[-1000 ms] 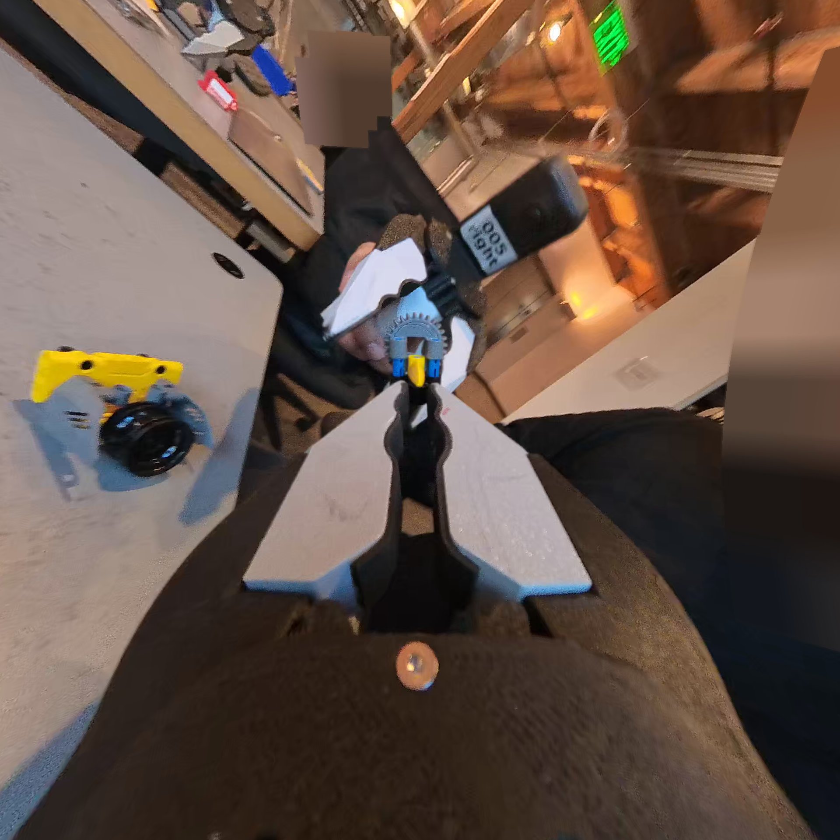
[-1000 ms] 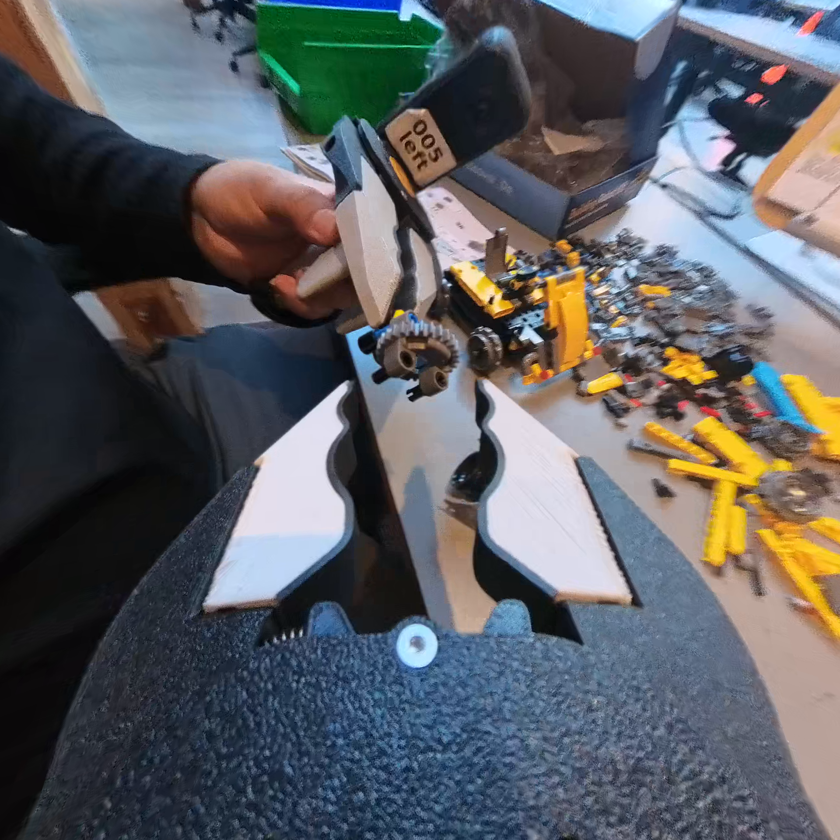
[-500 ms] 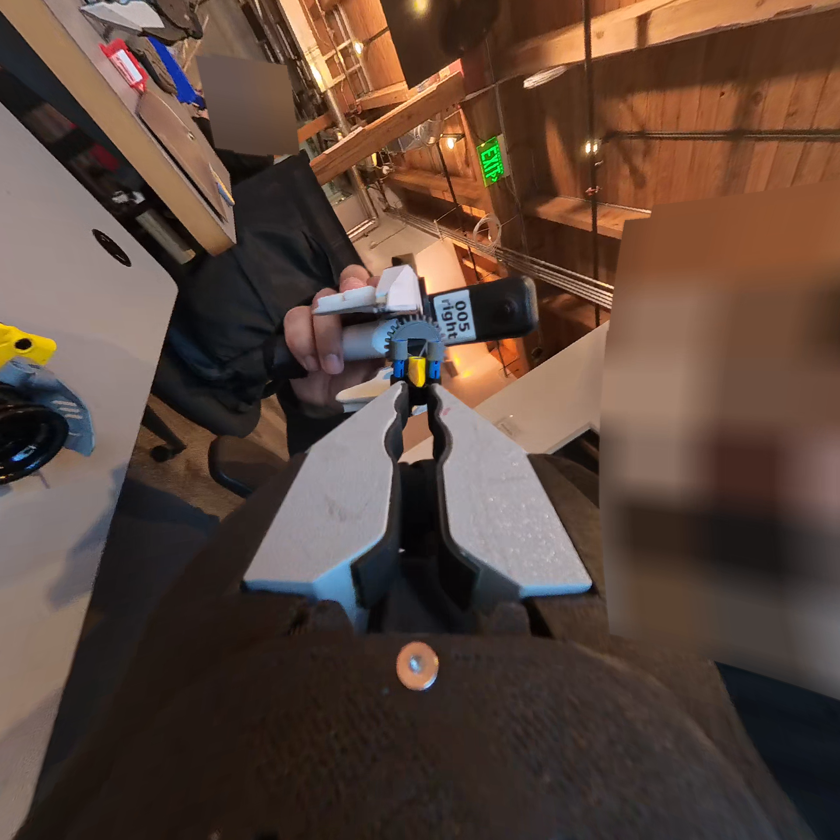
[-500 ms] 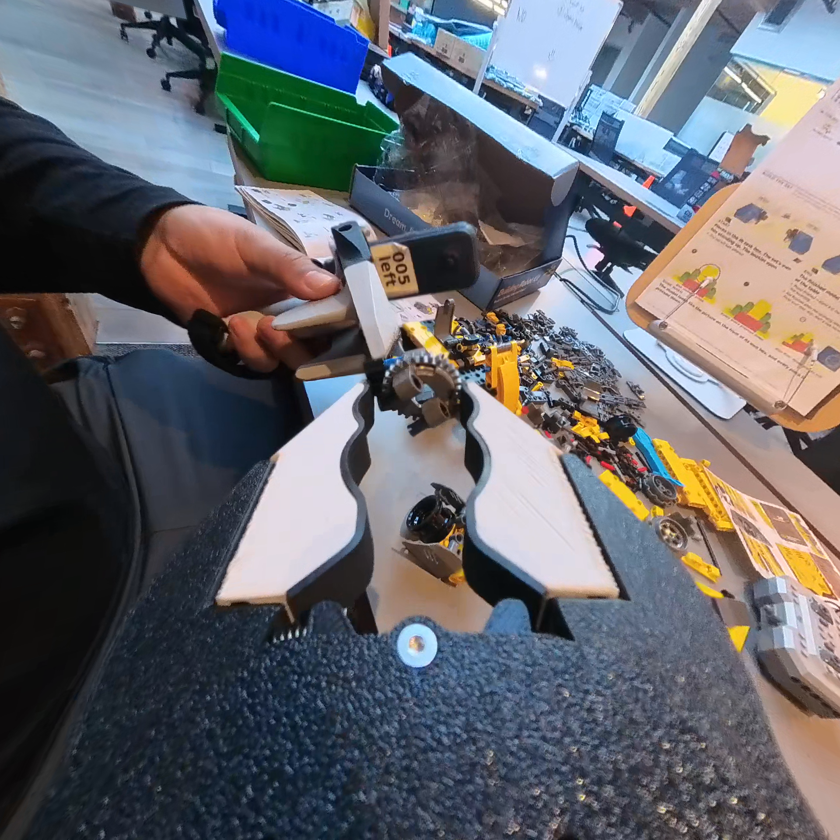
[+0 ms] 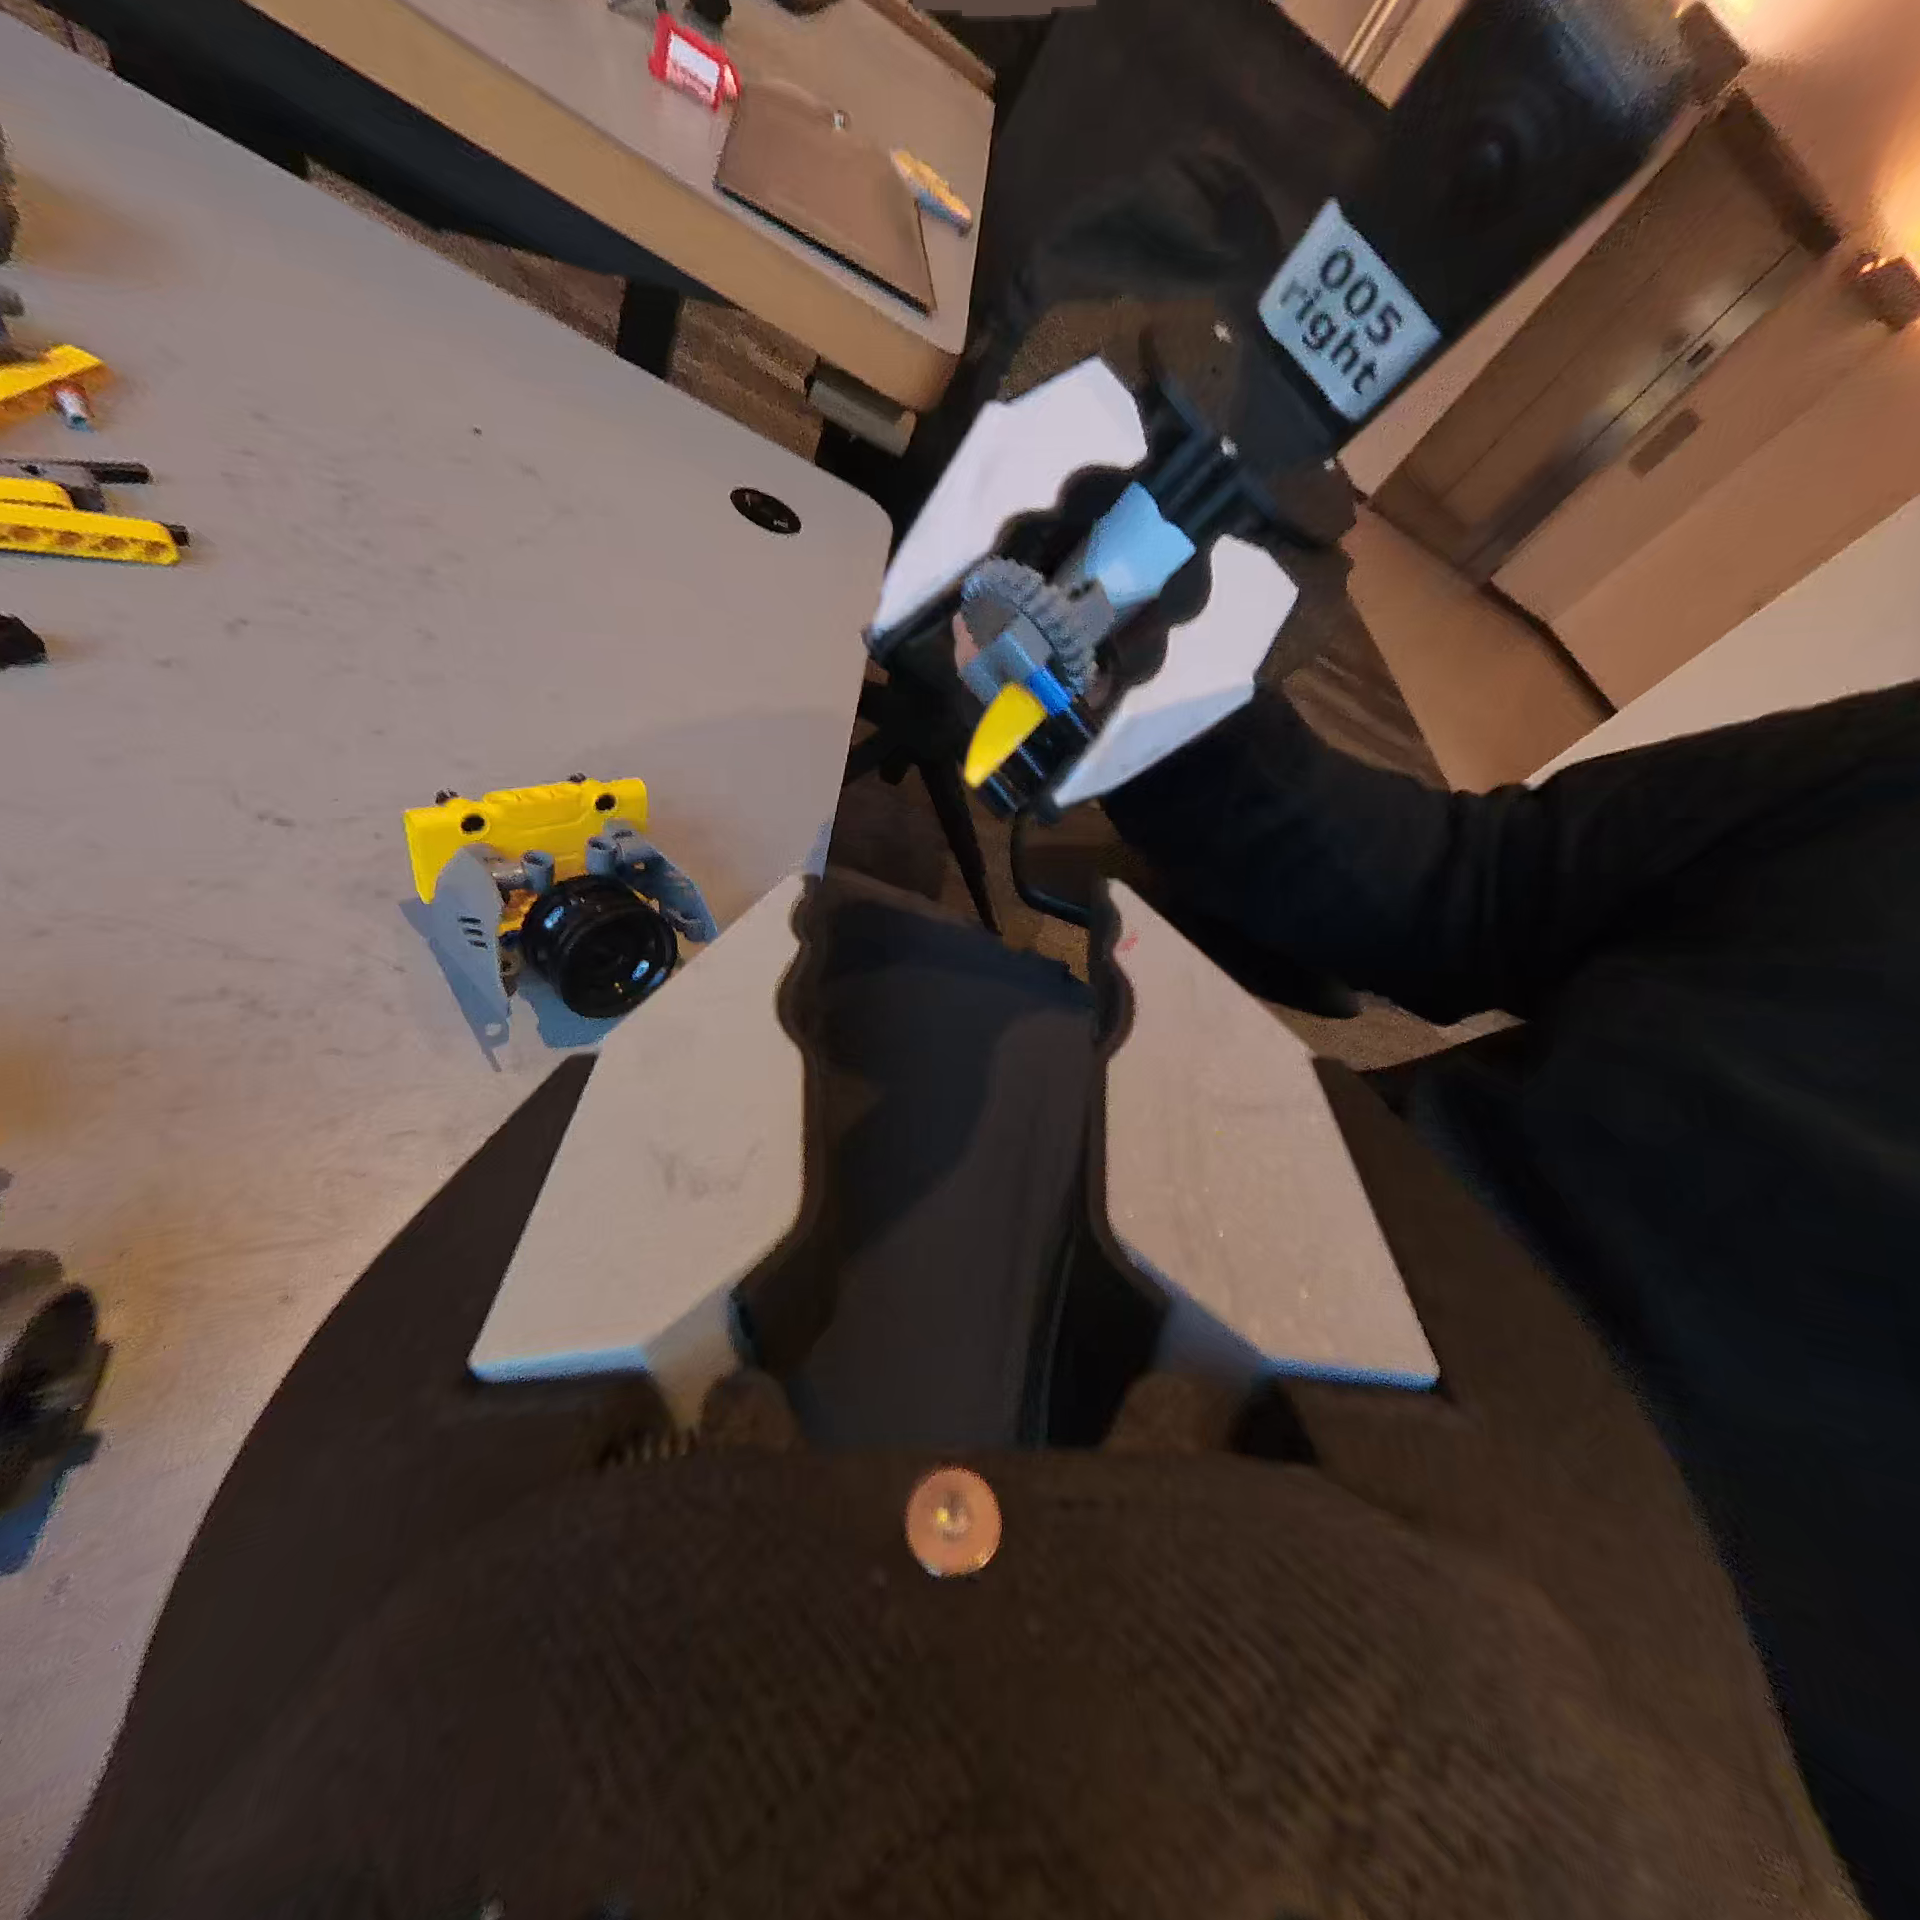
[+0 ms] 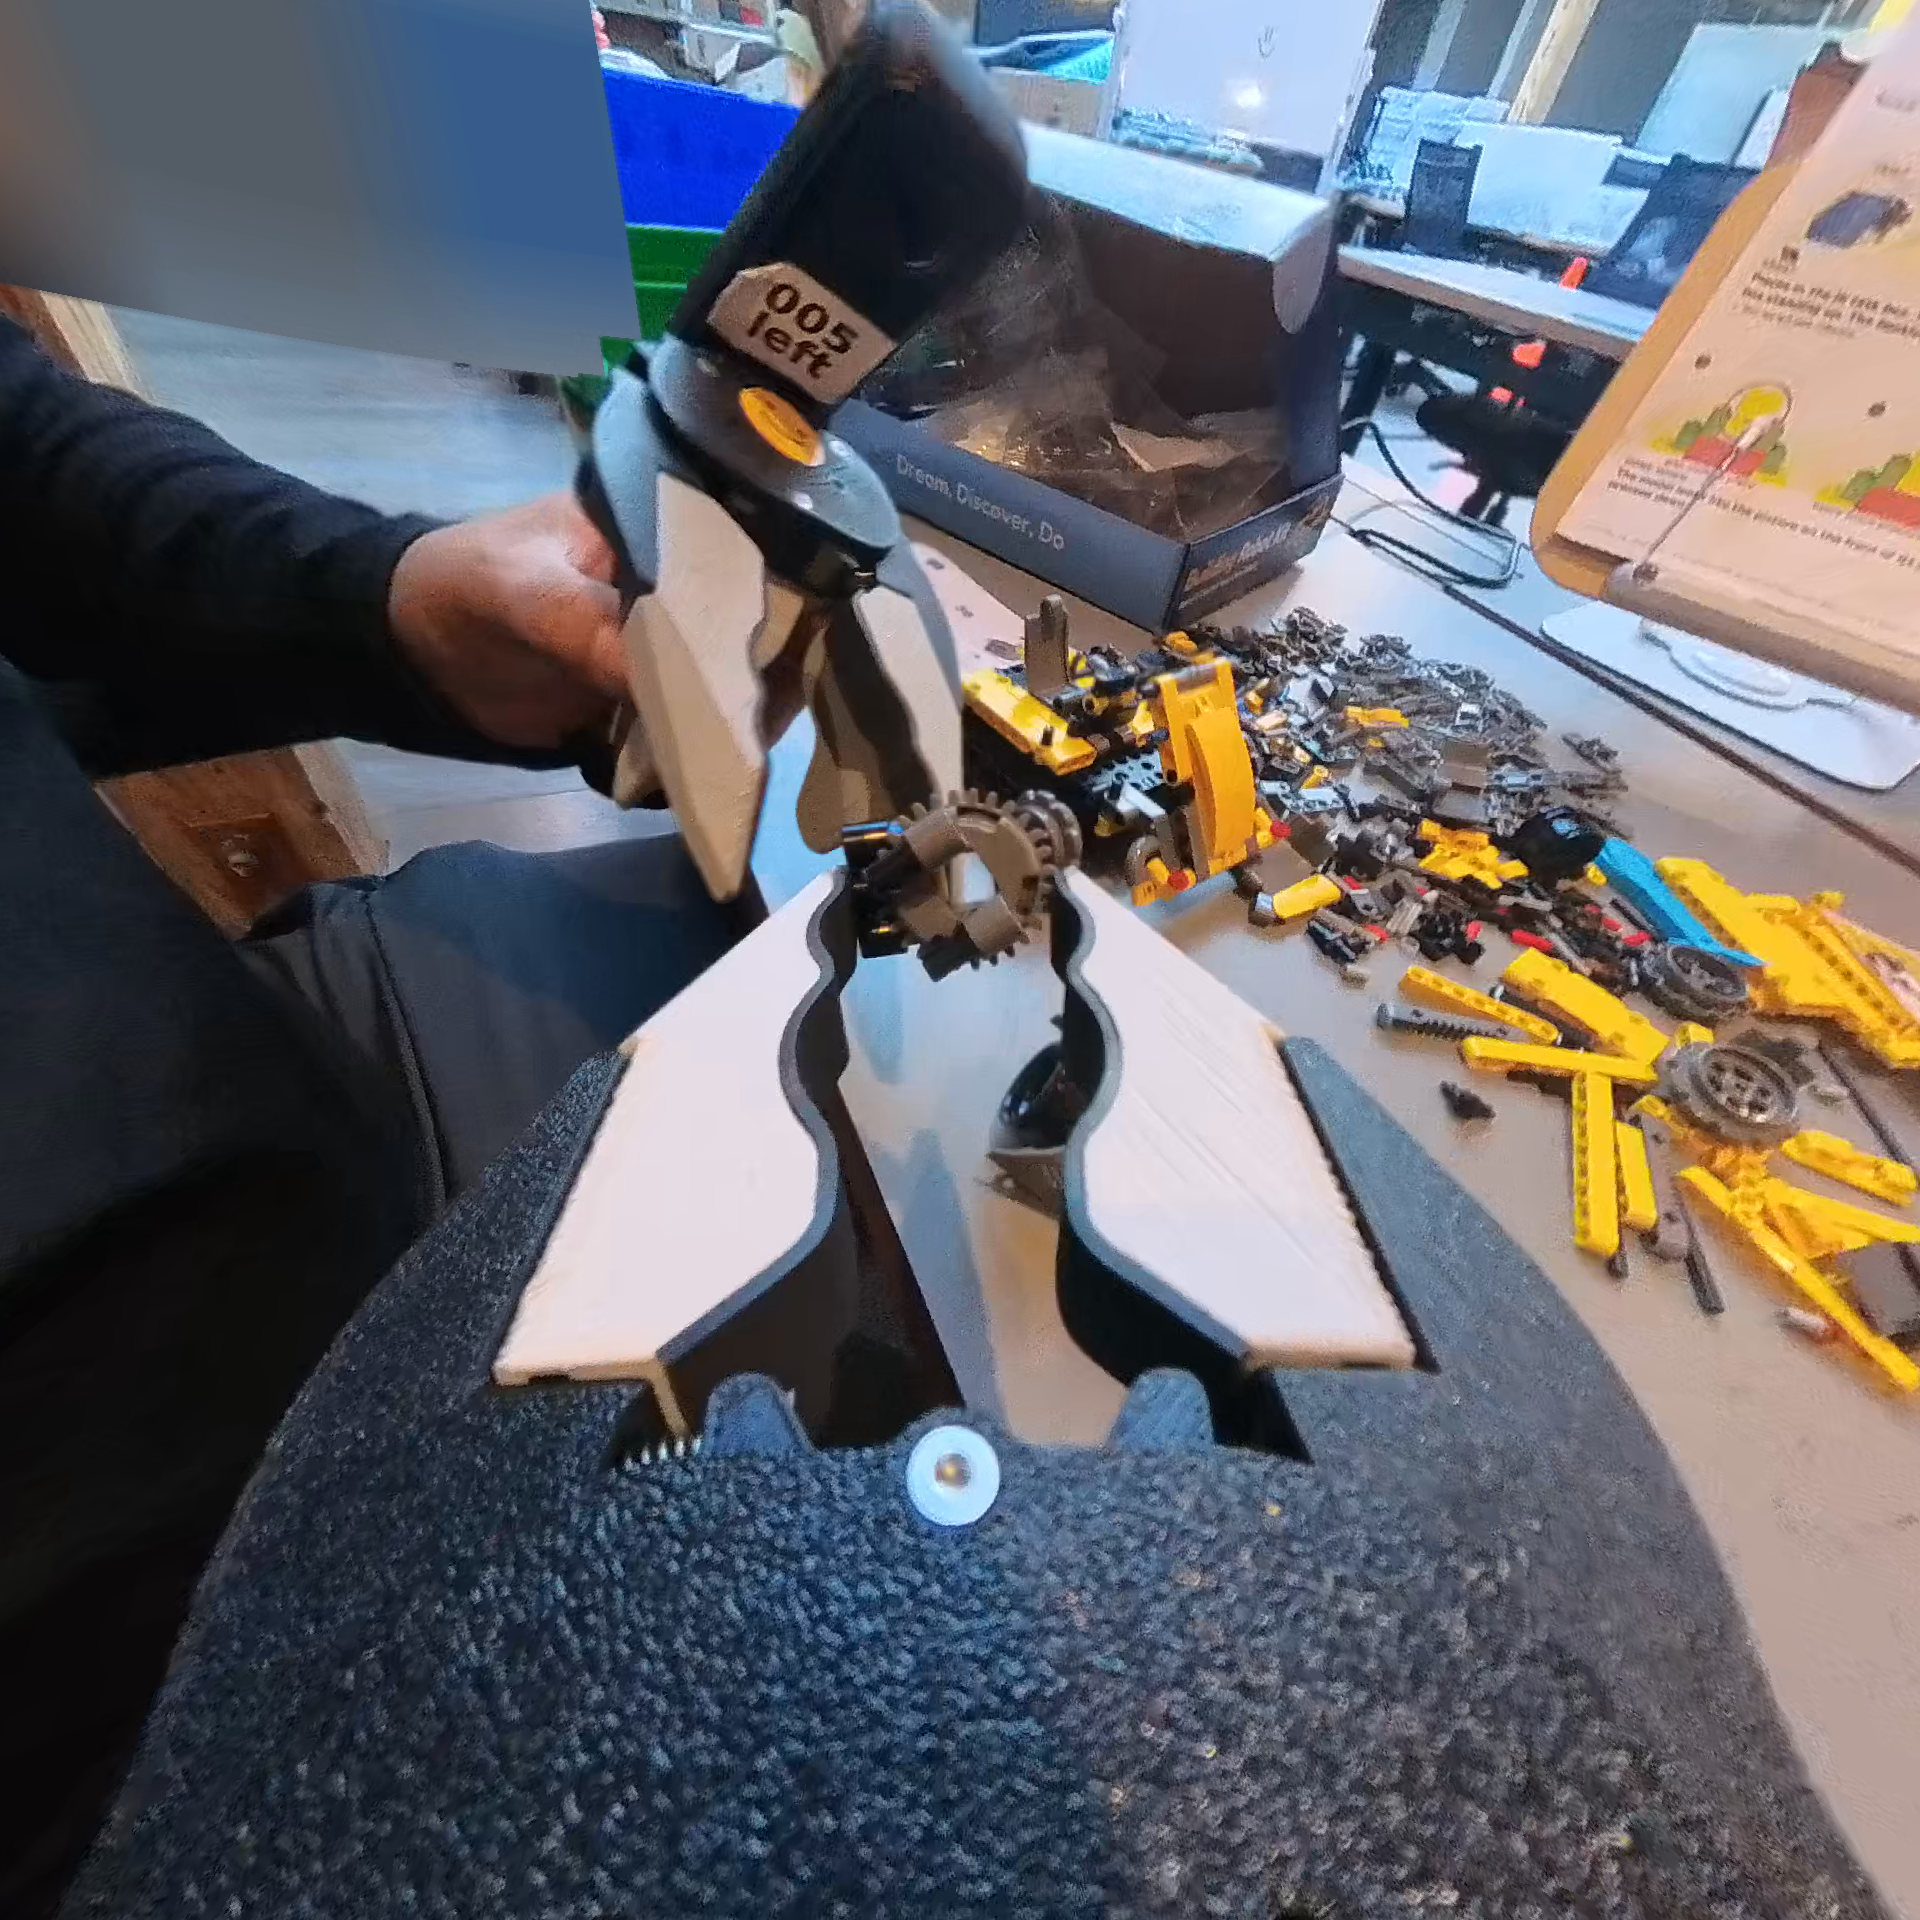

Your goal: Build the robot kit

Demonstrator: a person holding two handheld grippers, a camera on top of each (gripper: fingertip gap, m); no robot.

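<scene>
My right gripper (image 6: pixel 951 894) is shut on a small grey gear assembly (image 6: pixel 977 873) with black pins, held in the air above the table's near edge. In the left wrist view the right gripper (image 5: pixel 977 707) holds the same assembly (image 5: pixel 1023 634), which shows a yellow tip and blue pins. My left gripper (image 5: pixel 956 904) is open and empty, its jaws well apart, a short way back from the assembly. It also shows in the right wrist view (image 6: pixel 821 821), just left of the gear. A yellow and grey wheel piece (image 5: pixel 561 894) lies on the grey table (image 5: pixel 416 623).
A pile of yellow, black and blue bricks (image 6: pixel 1558 935) and a partly built yellow vehicle (image 6: pixel 1132 748) lie on the table. An open dark box (image 6: pixel 1122 416) stands behind them, an instruction sheet on a stand (image 6: pixel 1745 416) at the right. Yellow beams (image 5: pixel 83 535) lie far left. Both grippers' tips are close together, under 4 cm apart. The partly built yellow vehicle (image 6: pixel 1132 748) is about equally far from each gripper, around 20 cm.
The left gripper was shut on the gear assembly; it has let go, opened and drawn back. The right gripper has closed on the assembly and now holds it.
</scene>
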